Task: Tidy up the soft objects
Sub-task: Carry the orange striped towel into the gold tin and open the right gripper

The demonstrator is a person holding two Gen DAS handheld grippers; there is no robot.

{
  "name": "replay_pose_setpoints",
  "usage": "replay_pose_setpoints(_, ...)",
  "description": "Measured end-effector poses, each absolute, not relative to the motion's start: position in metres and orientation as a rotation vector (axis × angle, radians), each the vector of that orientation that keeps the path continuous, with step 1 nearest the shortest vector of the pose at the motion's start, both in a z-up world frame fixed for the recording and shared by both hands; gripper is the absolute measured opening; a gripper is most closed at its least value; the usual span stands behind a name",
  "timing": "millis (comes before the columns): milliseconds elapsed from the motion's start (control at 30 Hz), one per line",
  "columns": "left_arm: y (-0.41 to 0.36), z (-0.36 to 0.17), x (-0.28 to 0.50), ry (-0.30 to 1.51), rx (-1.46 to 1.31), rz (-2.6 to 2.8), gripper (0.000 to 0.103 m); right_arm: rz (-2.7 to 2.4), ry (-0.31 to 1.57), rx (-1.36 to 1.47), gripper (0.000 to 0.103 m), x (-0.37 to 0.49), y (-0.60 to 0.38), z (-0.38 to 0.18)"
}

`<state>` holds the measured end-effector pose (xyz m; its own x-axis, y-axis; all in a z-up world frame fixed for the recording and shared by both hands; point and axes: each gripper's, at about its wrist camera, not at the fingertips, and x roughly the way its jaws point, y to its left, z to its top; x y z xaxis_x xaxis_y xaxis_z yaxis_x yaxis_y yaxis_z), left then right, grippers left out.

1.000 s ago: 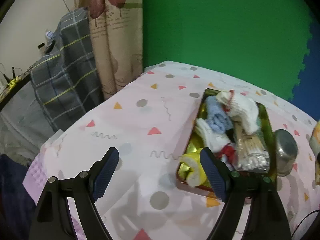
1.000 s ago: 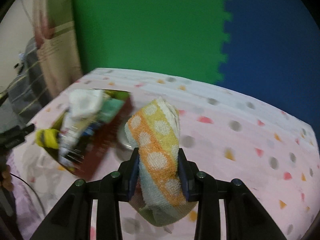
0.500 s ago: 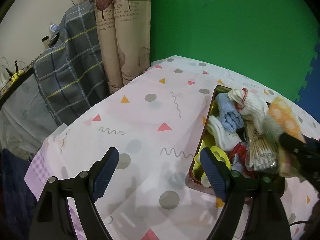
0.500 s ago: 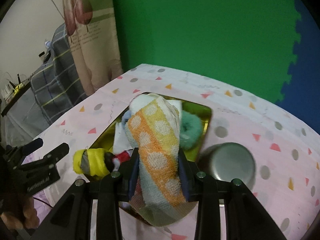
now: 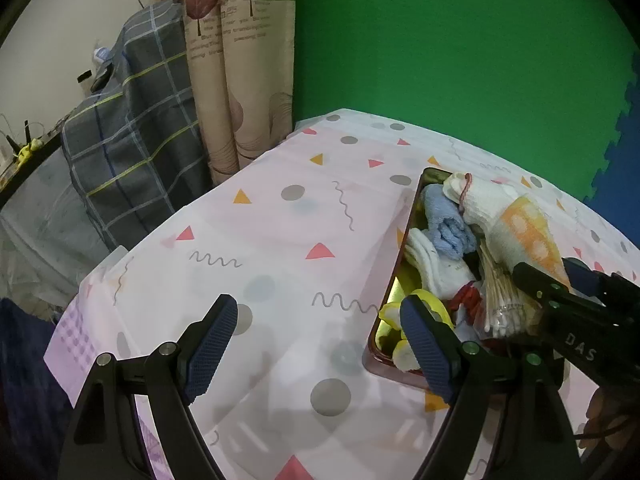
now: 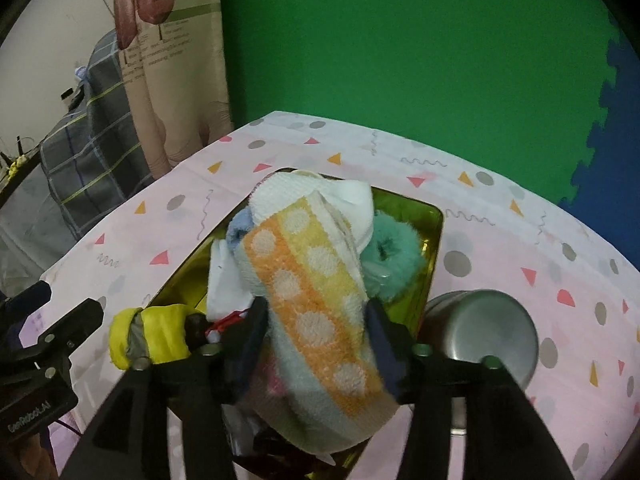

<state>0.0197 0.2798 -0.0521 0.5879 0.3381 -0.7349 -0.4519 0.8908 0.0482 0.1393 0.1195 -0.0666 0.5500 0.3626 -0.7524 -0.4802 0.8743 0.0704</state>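
A: How do the fingers stand?

B: The right gripper (image 6: 316, 340) has its fingers (image 6: 250, 336) pressed against both sides of the rolled towel (image 6: 312, 308), orange and yellow with white dots, holding it over the tray (image 6: 434, 236). The left gripper (image 5: 320, 350) is spread wide with nothing between its pads (image 5: 212, 344), hovering above the tablecloth (image 5: 280, 240) just left of the tray.

A: Going down in size, what is hard to read?

B: The tablecloth runs out of view on all sides. The tray's near end is hidden behind the towel and the right gripper, and its floor shows only as gold patches. The metal cup (image 6: 484, 332) just right of the tray is partly cut by a gripper arm. The towel's lower end blocks whatever lies under it.

A: And the smaller things in the tray?

B: A white cloth (image 5: 484, 200) and blue cloth (image 5: 448, 228) at the far end, a teal puff (image 6: 394, 256) half behind the towel, a yellow bundle (image 6: 156, 336) at the near left corner, and a bag of cotton swabs (image 5: 500, 300). Something red (image 5: 466, 298) beside the swabs is too tangled to name.
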Motion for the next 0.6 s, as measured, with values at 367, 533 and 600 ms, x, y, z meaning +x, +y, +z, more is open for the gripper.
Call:
replay_pose_setpoints(367, 0.273, -0.050, 0.019, 0.821, -0.135, 0.450, 0.081, 0.496, 0.852, -0.137, 0.064, 0.118, 0.108, -0.050)
replay_pose_setpoints(533, 0.270, -0.048, 0.020, 0.815, -0.131, 0.447, 0.081, 0.501, 0.851, -0.116, 0.064, 0.108, 0.102, -0.044)
replay_pose_setpoints(600, 0.269, -0.049, 0.020, 0.817, -0.128, 0.445, 0.081, 0.498, 0.855, -0.109, 0.064, 0.103, 0.100, -0.043)
